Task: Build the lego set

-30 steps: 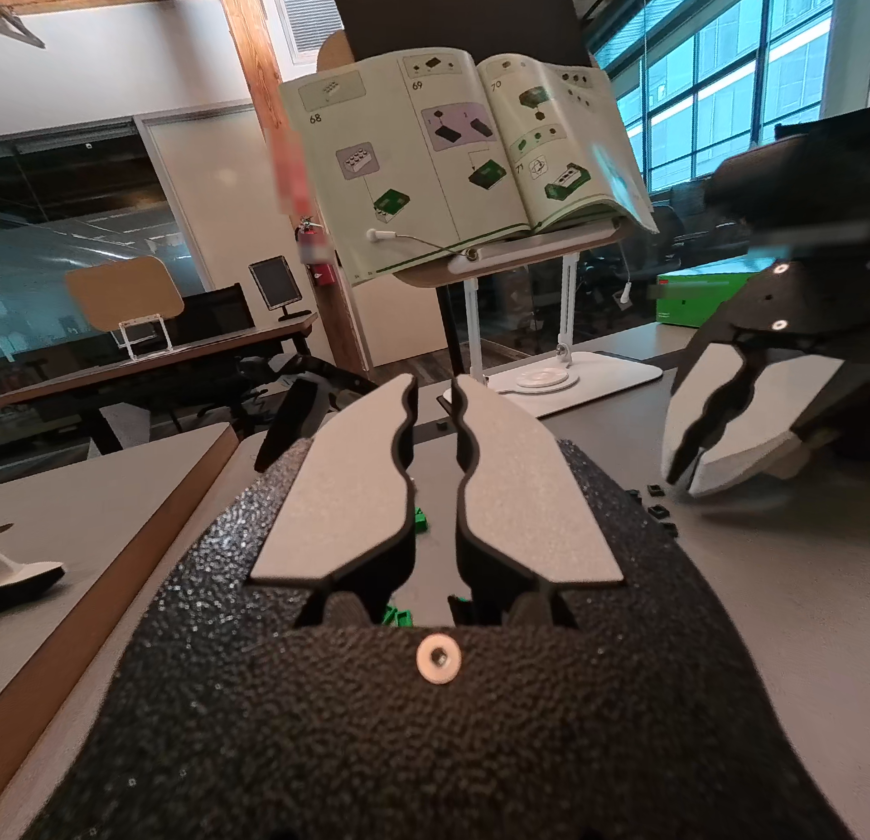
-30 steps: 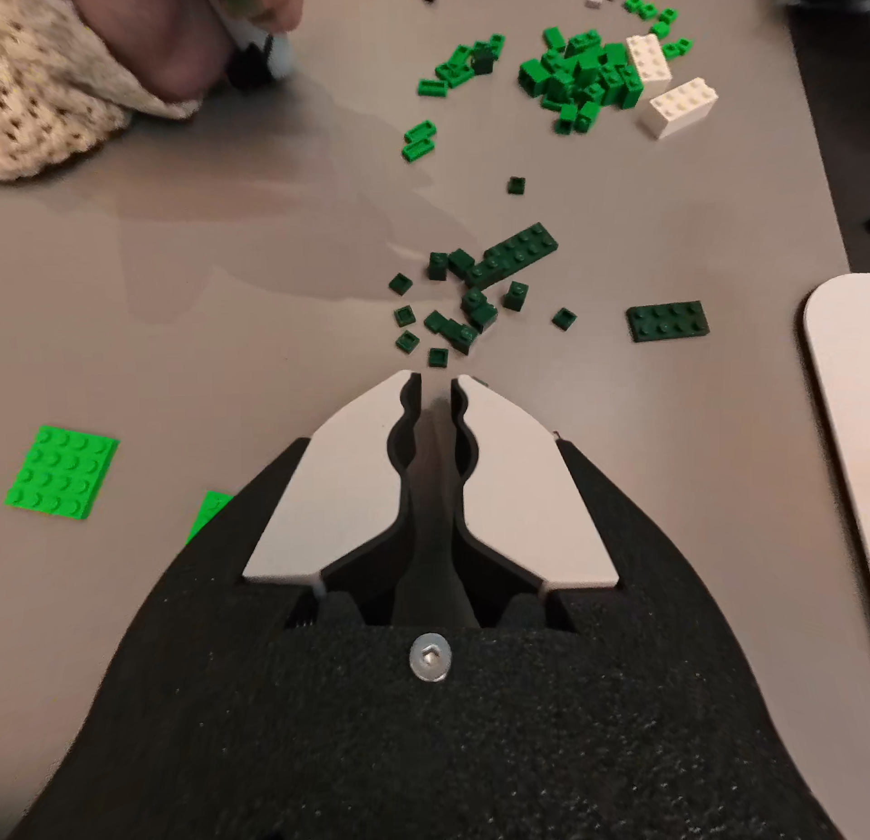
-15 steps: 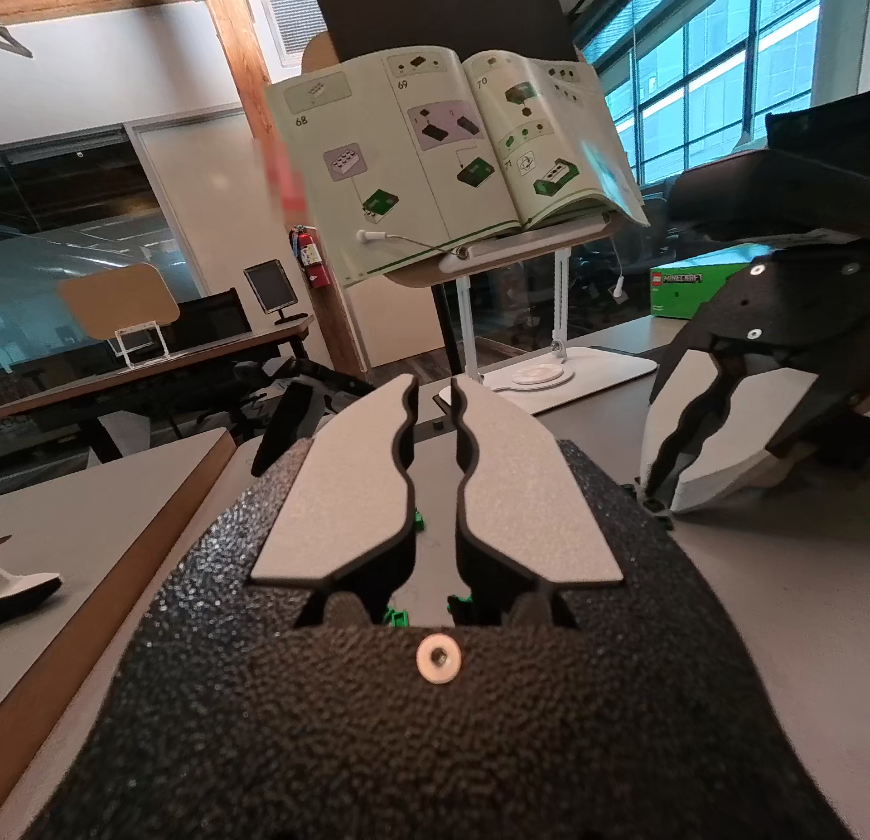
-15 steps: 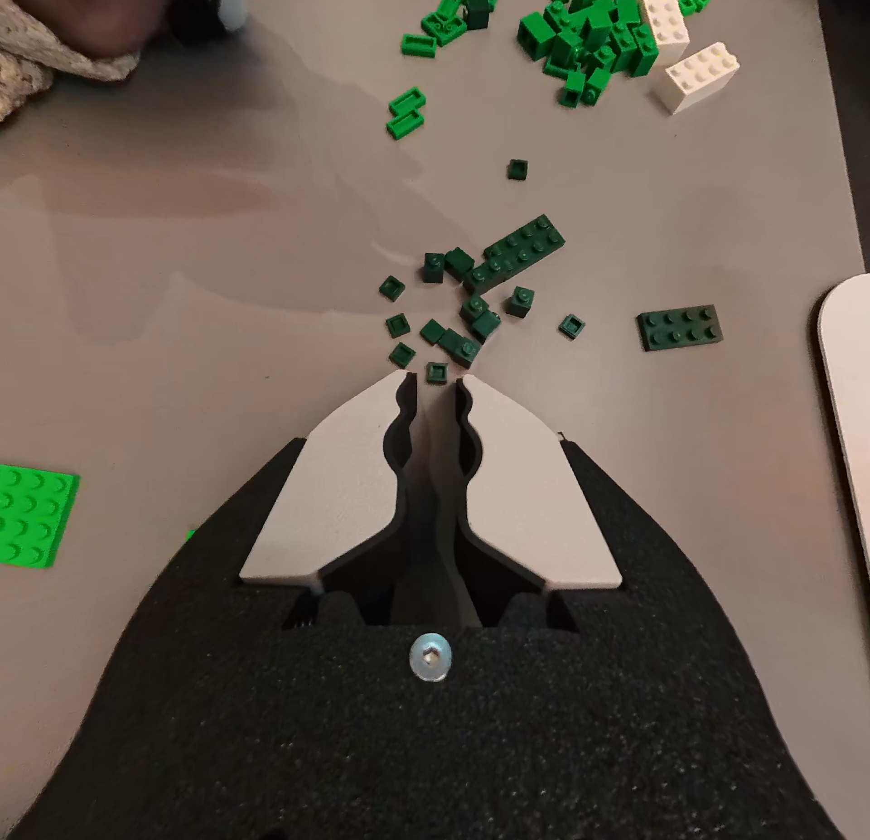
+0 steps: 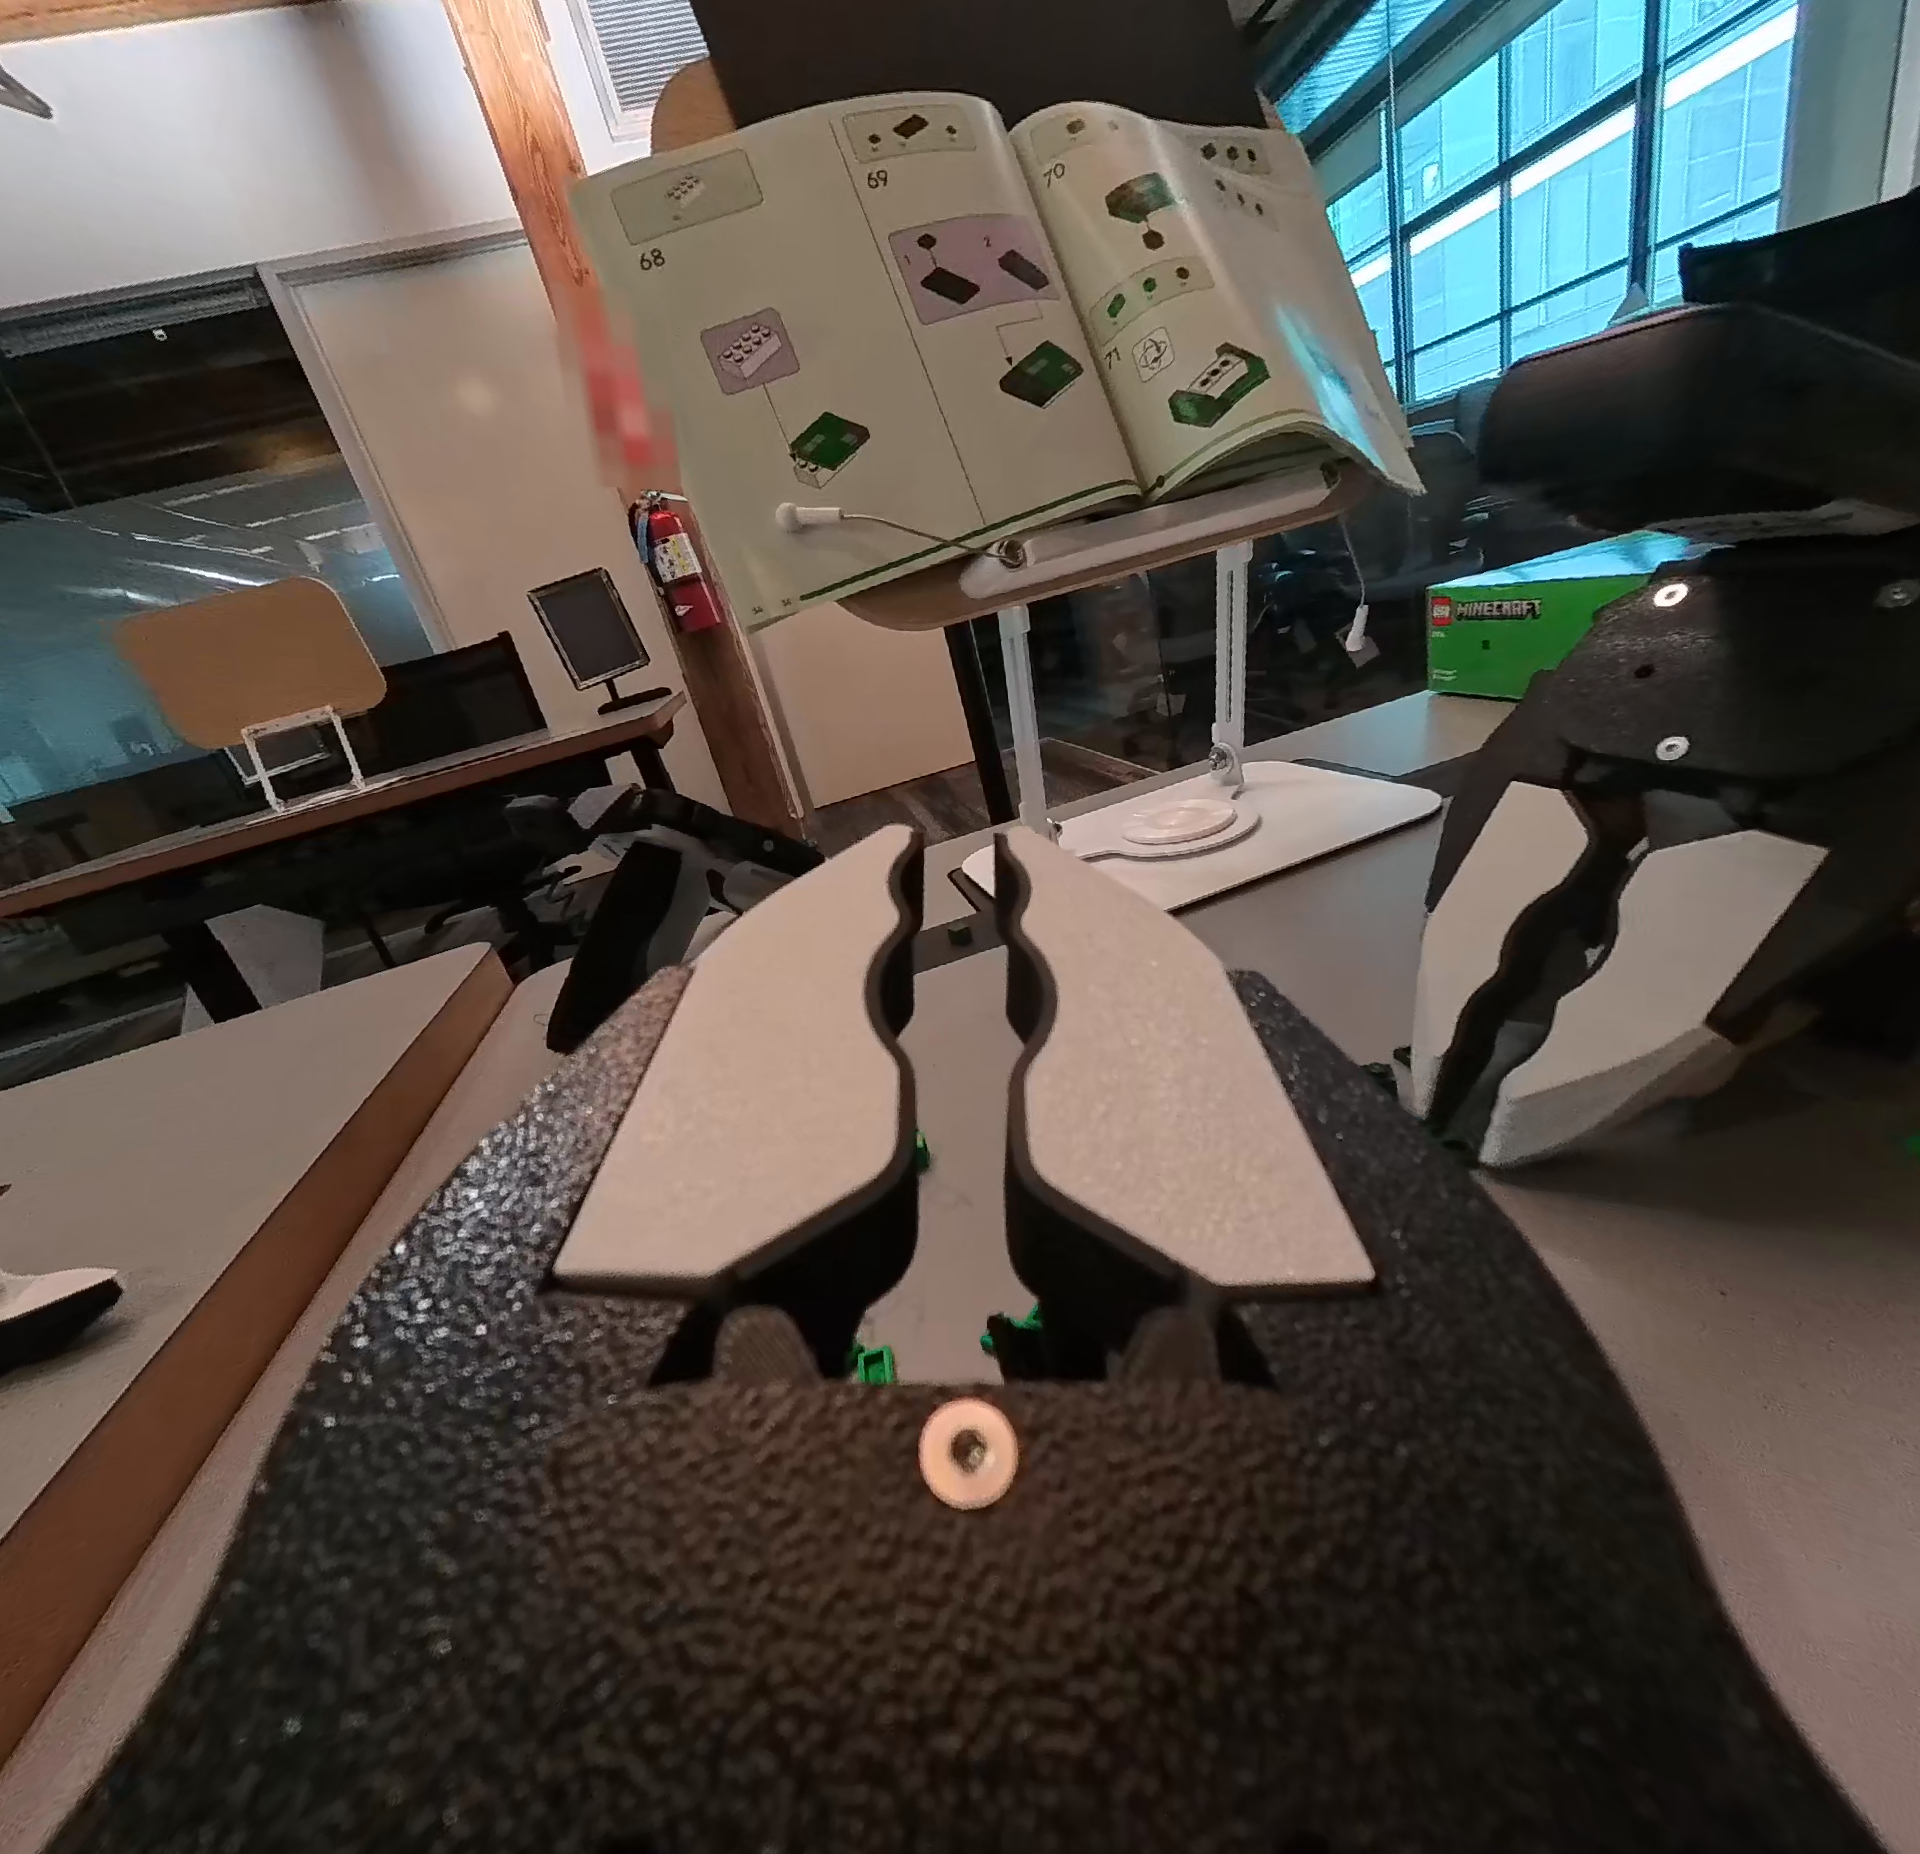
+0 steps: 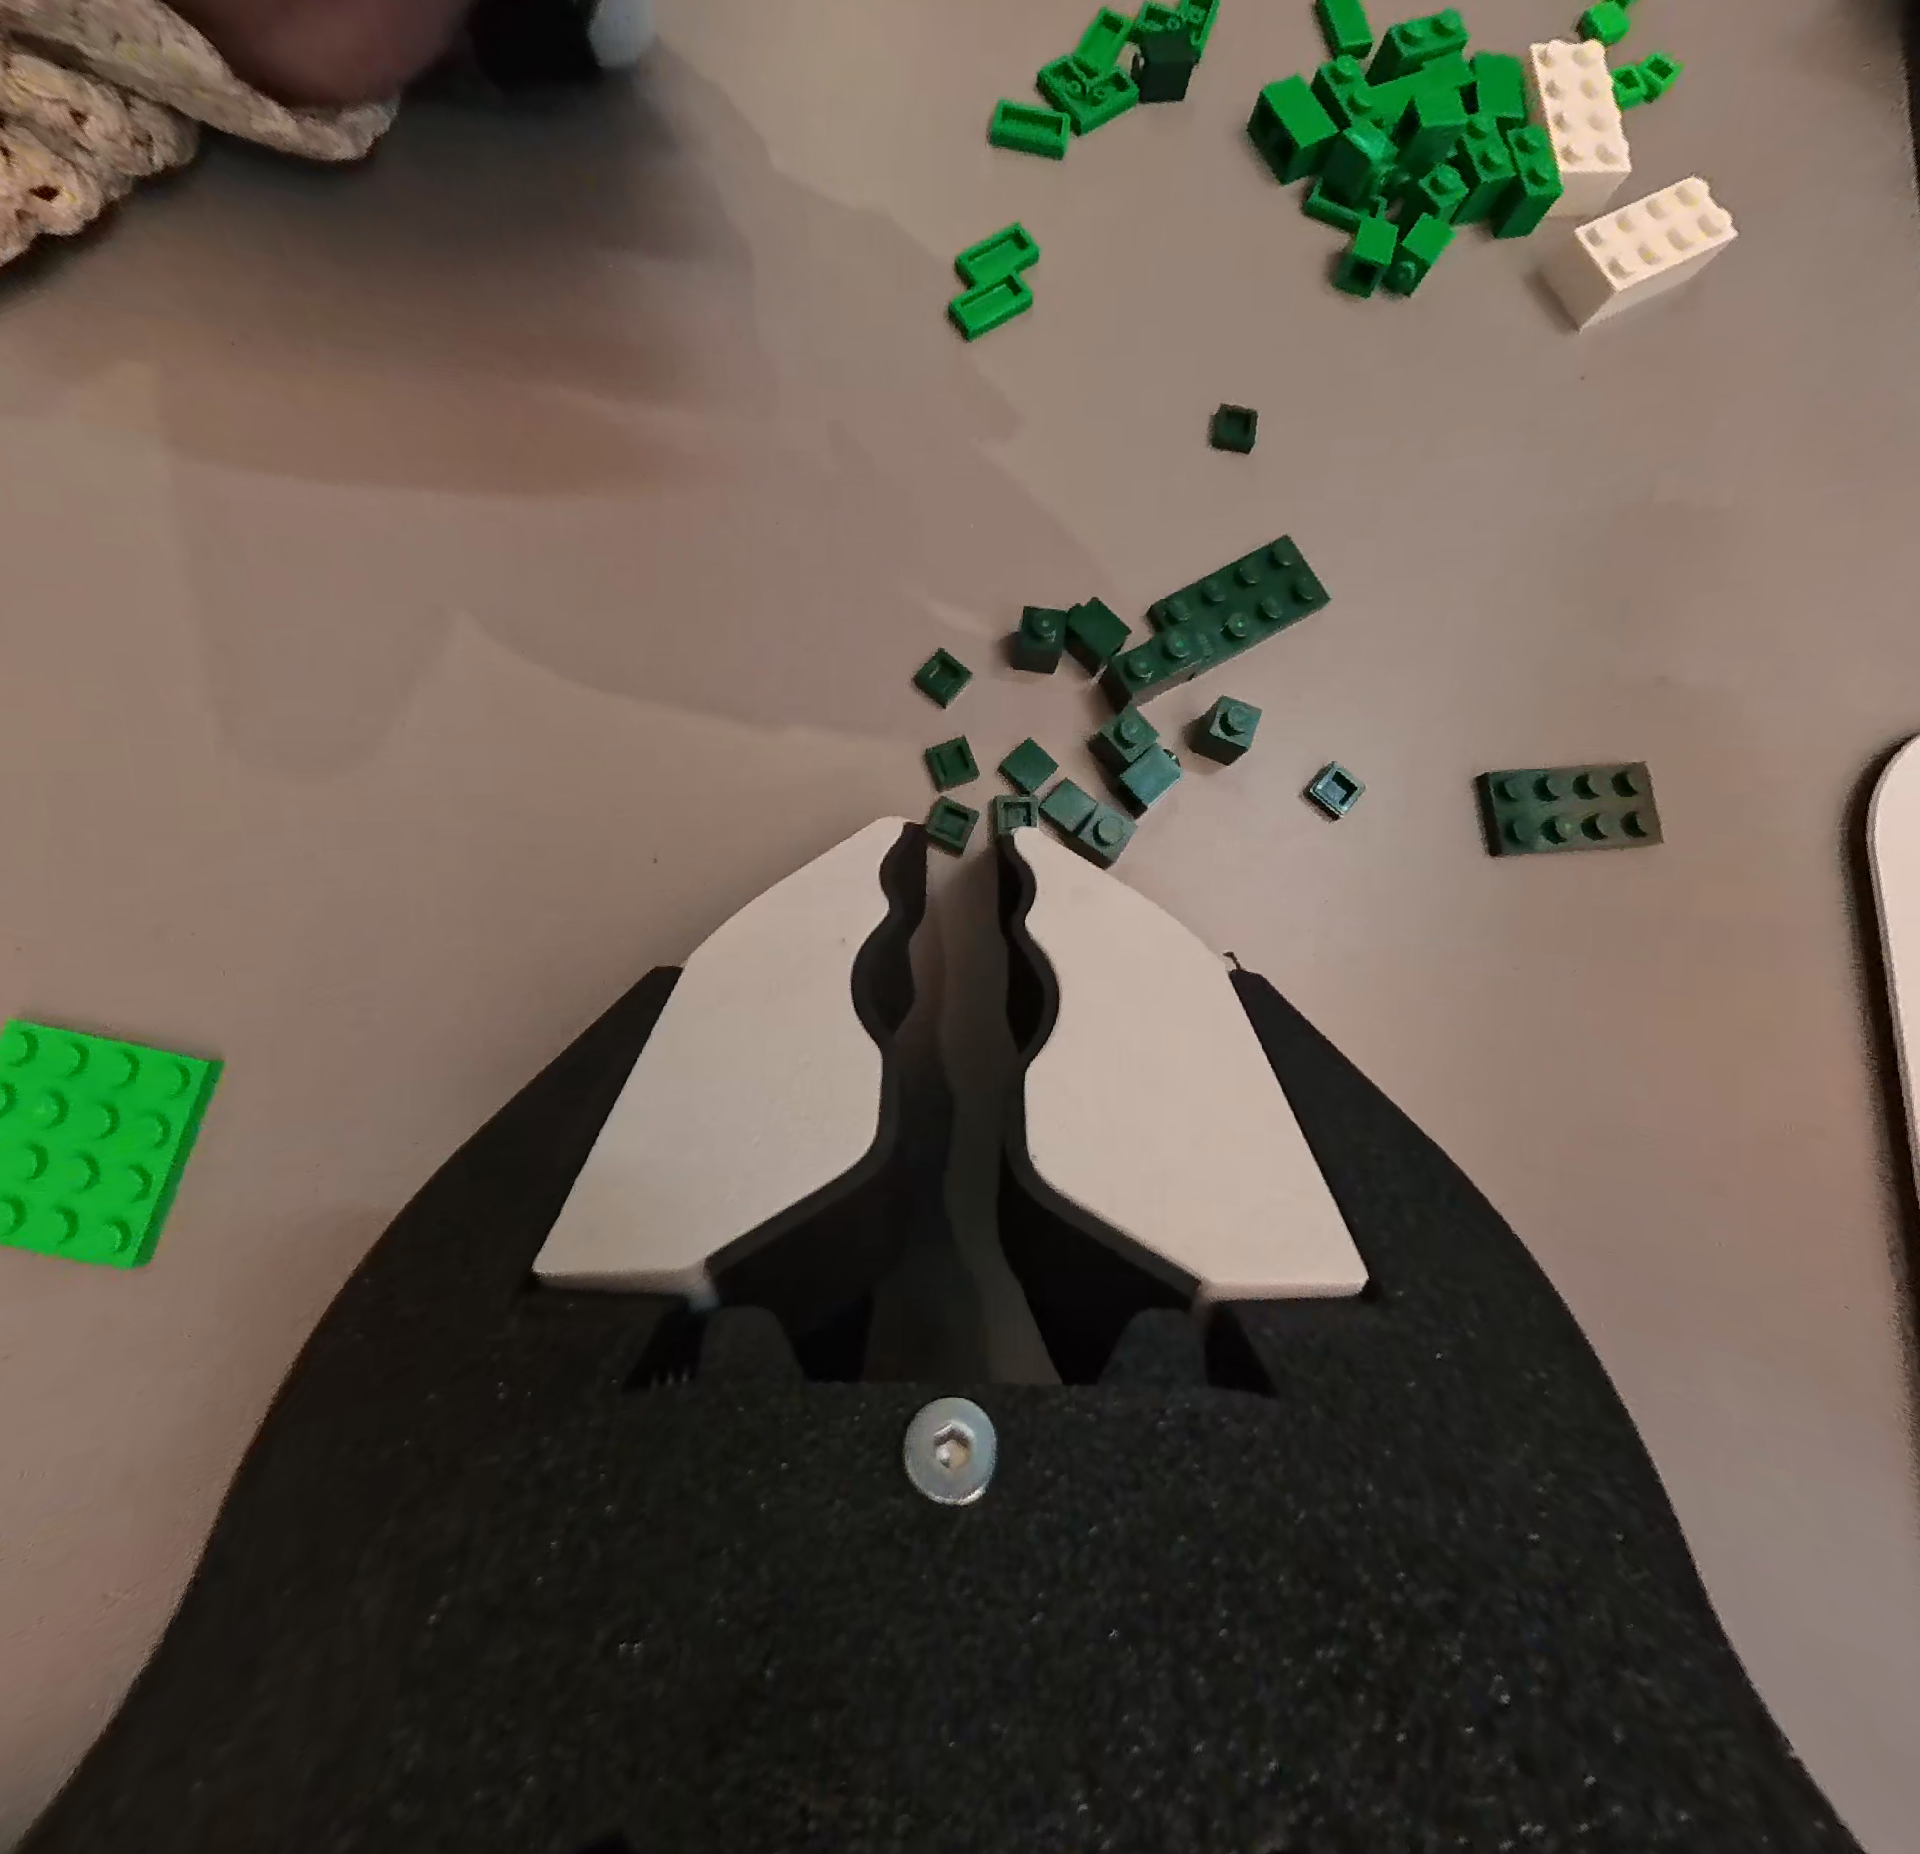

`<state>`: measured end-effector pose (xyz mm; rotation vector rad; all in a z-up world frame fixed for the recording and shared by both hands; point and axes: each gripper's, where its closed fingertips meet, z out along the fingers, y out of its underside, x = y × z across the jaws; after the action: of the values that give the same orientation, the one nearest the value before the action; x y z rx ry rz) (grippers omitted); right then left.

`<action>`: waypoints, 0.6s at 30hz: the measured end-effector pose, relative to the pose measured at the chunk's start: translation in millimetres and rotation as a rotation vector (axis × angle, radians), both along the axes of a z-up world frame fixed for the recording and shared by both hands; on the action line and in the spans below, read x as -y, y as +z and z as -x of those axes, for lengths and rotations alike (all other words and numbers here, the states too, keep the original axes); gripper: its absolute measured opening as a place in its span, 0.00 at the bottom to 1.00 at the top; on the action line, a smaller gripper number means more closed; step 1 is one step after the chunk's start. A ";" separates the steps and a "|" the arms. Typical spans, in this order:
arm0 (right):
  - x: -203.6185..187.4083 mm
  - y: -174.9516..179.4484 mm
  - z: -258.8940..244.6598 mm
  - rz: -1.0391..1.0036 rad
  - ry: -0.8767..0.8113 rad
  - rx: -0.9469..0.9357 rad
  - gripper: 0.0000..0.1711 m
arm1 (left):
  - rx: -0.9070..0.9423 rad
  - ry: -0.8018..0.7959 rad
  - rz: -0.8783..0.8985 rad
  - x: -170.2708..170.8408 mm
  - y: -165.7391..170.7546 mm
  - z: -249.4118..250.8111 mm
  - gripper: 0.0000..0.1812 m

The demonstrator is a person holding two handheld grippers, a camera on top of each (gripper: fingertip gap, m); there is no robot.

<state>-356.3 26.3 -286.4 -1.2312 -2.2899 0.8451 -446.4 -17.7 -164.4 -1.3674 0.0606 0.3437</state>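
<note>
In the right wrist view my right gripper (image 6: 963,840) points down at the grey table (image 6: 520,557), jaws a narrow gap apart with nothing between them. Its tips reach the near edge of a scatter of small dark green pieces (image 6: 1081,755), beside a long dark green plate (image 6: 1226,615). A dark green 2x4 plate (image 6: 1569,809) lies to the right. Bright green bricks (image 6: 1403,142) and two white bricks (image 6: 1636,246) lie farther off. In the left wrist view my left gripper (image 5: 958,859) is level, narrowly open and empty. The right gripper (image 5: 1455,1129) shows there with its tips on the table.
An open instruction booklet (image 5: 966,329) rests on a white stand (image 5: 1195,817) at the back. A bright green square plate (image 6: 94,1139) lies at the left. A person's hand and knit sleeve (image 6: 156,69) are at the top left. A green set box (image 5: 1517,630) stands behind. My right fingertips sit around 15 centimeters from my left ones. Measured from the fingertips, the long dark green plate (image 6: 1226,615) is 6 centimeters or so from the right gripper and 12 centimeters from the left.
My right gripper has moved forward and down until its tips reach the dark green pieces. The left gripper has hardly moved.
</note>
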 end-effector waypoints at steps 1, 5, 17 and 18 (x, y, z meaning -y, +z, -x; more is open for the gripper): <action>-0.1 0.0 0.9 -0.005 -0.005 -0.002 0.07 | 0.000 -0.001 0.001 0.0 -0.1 0.0 0.07; 0.6 -0.2 3.2 -0.024 -0.012 -0.002 0.06 | -0.006 -0.004 0.004 -0.4 -0.5 -1.0 0.07; -0.3 0.7 3.6 -0.012 -0.026 0.001 0.06 | -0.143 -0.047 0.032 -4.4 -2.7 -21.0 0.07; 0.1 -0.3 3.9 -0.017 -0.025 0.003 0.06 | -0.147 -0.050 0.034 -4.7 -3.0 -21.9 0.07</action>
<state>-360.2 26.1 -286.7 -1.2525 -2.2741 0.8144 -424.6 -13.0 -167.4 -1.3706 0.2231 0.4018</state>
